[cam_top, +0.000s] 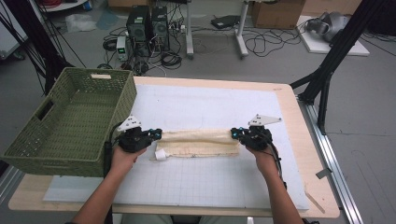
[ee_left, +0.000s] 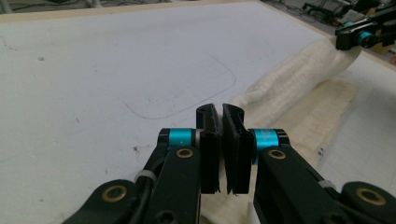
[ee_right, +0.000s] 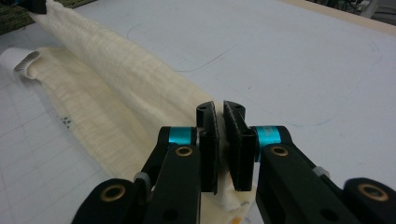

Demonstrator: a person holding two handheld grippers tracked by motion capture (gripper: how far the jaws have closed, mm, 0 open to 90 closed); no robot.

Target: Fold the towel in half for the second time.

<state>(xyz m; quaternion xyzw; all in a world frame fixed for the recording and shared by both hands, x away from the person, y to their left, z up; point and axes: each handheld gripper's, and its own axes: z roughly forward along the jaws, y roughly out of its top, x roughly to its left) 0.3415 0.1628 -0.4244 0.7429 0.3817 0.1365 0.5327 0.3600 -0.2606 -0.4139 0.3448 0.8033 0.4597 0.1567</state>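
Cloth [cam_top: 198, 142], cream, waffle-textured, lies folded in a long band across the middle of the white mat [cam_top: 210, 107], nearer the table's near edge than its far edge. Left gripper [cam_top: 158, 134] pinches the band's left end, jaws clamped on the fabric's upper layer; in the left gripper view the pads [ee_left: 211, 140] sit almost together with cloth edge caught between. Right gripper [cam_top: 234, 133] does the same at the band's right end, jaws closed on the fabric, pads [ee_right: 209, 135] nearly touching. Upper layer is raised a little between the two grippers, forming a rounded ridge; lower layer stays flat on the mat. White tag [cam_top: 160, 155] pokes out at the cloth's near-left corner. Green woven basket [cam_top: 70, 121] sits on the table's left edge, overhanging it, just beside the left gripper. Both hands come in from the near edge.
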